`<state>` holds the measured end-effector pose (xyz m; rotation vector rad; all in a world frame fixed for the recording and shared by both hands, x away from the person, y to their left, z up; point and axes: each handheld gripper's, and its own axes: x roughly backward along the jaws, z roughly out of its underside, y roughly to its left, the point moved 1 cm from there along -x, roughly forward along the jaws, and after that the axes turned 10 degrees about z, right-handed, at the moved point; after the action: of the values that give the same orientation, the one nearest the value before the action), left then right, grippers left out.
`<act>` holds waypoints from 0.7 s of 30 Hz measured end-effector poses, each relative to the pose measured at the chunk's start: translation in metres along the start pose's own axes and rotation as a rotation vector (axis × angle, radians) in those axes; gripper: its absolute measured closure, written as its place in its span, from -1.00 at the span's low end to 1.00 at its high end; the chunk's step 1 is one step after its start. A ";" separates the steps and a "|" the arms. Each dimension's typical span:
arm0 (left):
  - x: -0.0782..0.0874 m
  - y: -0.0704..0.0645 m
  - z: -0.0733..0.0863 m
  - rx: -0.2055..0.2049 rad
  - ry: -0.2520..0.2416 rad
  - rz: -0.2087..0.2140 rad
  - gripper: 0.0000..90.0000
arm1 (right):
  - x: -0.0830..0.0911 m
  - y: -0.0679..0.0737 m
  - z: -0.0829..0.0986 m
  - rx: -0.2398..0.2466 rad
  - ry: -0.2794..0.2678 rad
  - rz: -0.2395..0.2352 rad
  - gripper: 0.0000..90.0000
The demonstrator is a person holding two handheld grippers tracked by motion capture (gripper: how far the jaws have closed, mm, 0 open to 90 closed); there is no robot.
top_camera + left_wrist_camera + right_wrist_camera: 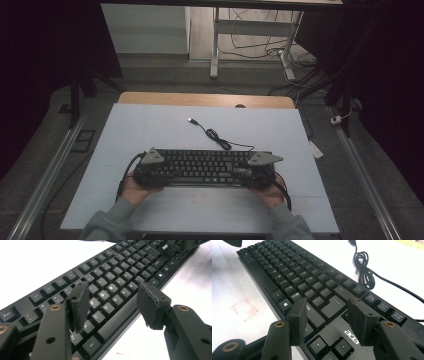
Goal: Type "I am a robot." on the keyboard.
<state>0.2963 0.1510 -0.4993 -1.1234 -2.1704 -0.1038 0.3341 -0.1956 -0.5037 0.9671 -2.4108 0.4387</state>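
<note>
Both forearms come in low, one gripper at each end of the black keyboard (202, 167), which lies flat near the front of the table (150, 130); the left gripper (112, 305) hovers over the letter keys with its jaws spread wide and empty; the right gripper (327, 320) hangs over the arrow-key end, jaws likewise apart, holding nothing; the loose cable (215, 135) trails behind; an uneven grip could tilt the board, and that cable might snag.
</note>
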 end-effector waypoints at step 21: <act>0.012 0.018 0.003 0.048 -0.017 -0.041 -0.06 | 0.000 -0.001 0.000 0.003 0.002 0.004 0.12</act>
<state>0.3037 0.1715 -0.4982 -1.0568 -2.1997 -0.0608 0.3346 -0.1961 -0.5035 0.9622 -2.4112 0.4450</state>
